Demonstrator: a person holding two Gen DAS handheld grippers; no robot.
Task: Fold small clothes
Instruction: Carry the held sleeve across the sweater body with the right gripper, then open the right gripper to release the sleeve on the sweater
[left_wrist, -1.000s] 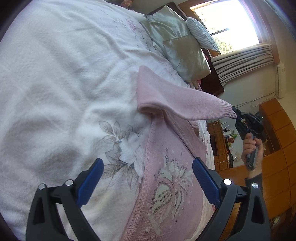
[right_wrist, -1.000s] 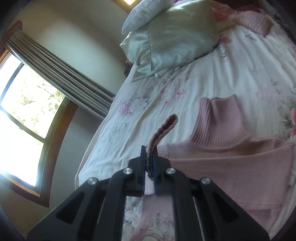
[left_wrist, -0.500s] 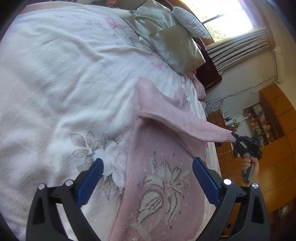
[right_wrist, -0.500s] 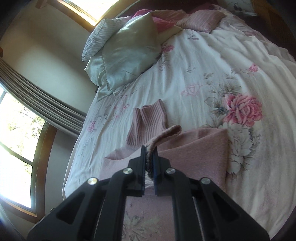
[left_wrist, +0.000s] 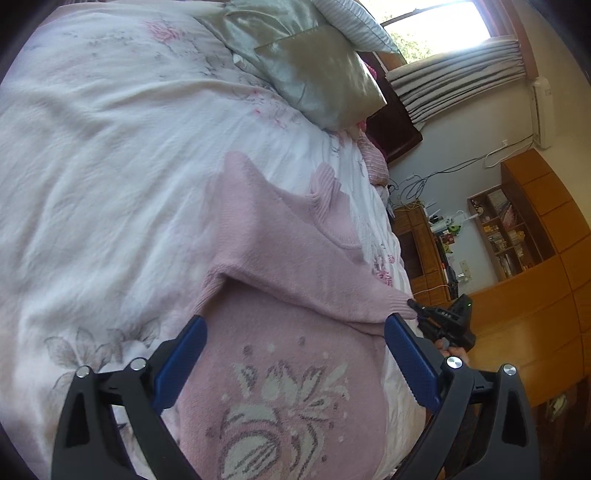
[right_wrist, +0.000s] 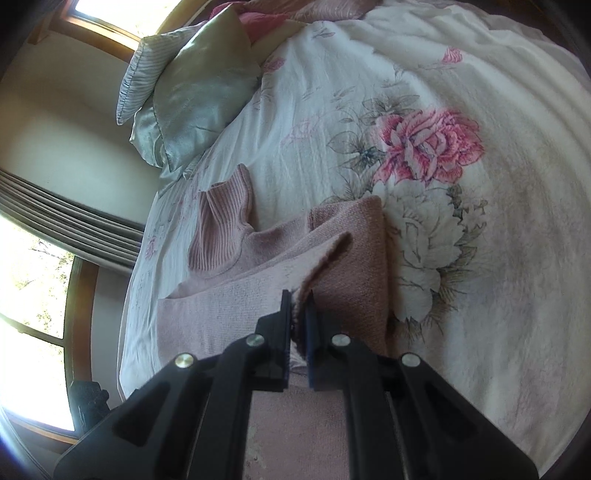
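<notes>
The right gripper (right_wrist: 297, 325) was clamped on the cuff of the sweater's sleeve (right_wrist: 332, 254), its jaws nearly together with the pink knit pinched between them. From that grip the sleeve ran away from the gripper across the sweater's chest toward its far shoulder, so its long axis lay crosswise over the body, not down along the side. In the left wrist view the same sleeve (left_wrist: 303, 280) stretched as a band from the shoulder fold to the cuff, where the right gripper (left_wrist: 424, 314) held it at the sweater's edge nearest the wooden cabinets (left_wrist: 535, 295).

The left gripper (left_wrist: 291, 358) was spread wide and held nothing, hovering above the sweater (left_wrist: 280, 387) over the knitted flower motif, below the sleeve. The right gripper was thus the one placed to finish this fold; by my judgement the sleeve needed laying flat across the chest and letting go.

The sweater lay flat on the bed (left_wrist: 92, 166), front up, its ribbed collar (right_wrist: 221, 229) pointing toward the pillows (right_wrist: 199, 92). The printed rose (right_wrist: 432, 144) on the bedspread lay just beyond the sweater's folded shoulder. Nothing stood on the sweater or between the grippers and it; the pillows were well apart from the collar.
</notes>
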